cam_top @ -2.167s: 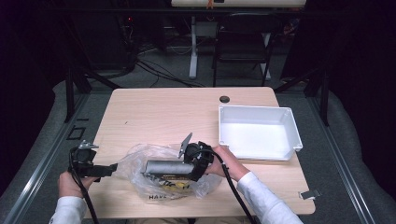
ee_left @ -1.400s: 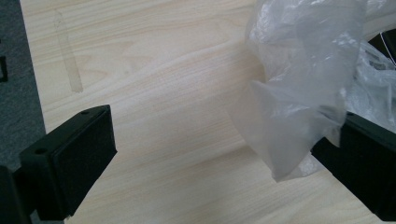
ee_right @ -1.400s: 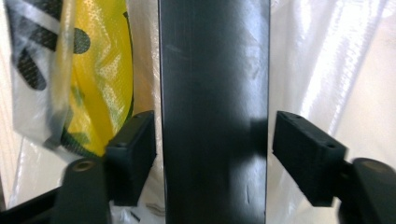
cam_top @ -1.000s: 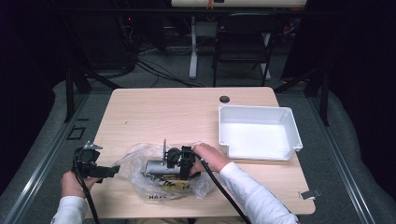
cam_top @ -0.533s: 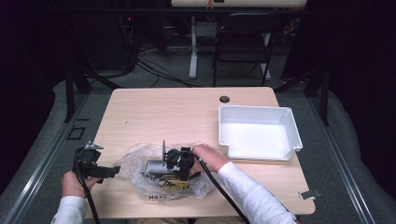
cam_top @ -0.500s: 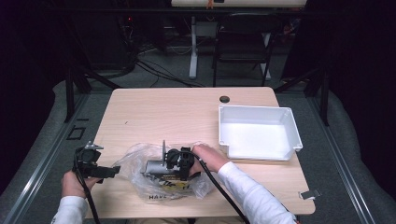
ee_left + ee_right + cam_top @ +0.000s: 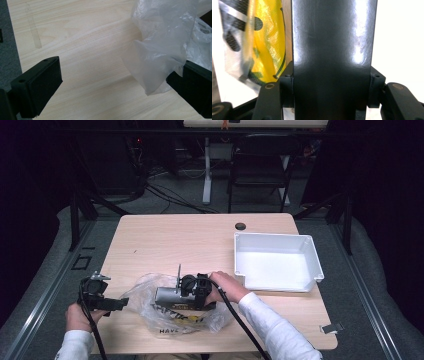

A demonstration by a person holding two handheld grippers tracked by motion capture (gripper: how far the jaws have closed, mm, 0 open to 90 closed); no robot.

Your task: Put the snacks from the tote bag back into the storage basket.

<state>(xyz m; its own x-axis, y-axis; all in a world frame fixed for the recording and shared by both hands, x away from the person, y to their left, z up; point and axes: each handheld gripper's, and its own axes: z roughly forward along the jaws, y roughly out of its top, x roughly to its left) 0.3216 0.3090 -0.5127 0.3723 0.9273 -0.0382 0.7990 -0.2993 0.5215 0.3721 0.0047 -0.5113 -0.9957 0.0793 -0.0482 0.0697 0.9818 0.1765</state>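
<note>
The table [image 7: 165, 240] served as the landmark. On its near edge, a little left of the middle, lay the plastic bag [image 7: 145, 302], and a metal cylinder [image 7: 167, 296] lay lengthwise inside it, on top of a printed packet [image 7: 185, 316]. The right gripper [image 7: 196, 290] sat at the cylinder's right end, its jaws on either side of the cylinder. The left gripper [image 7: 117, 303] was over the table's near left corner, just left of the bag. A tray [image 7: 310, 252] stood on the table's right half, and a small hole [image 7: 240, 226] lay behind the tray near the far edge.
</note>
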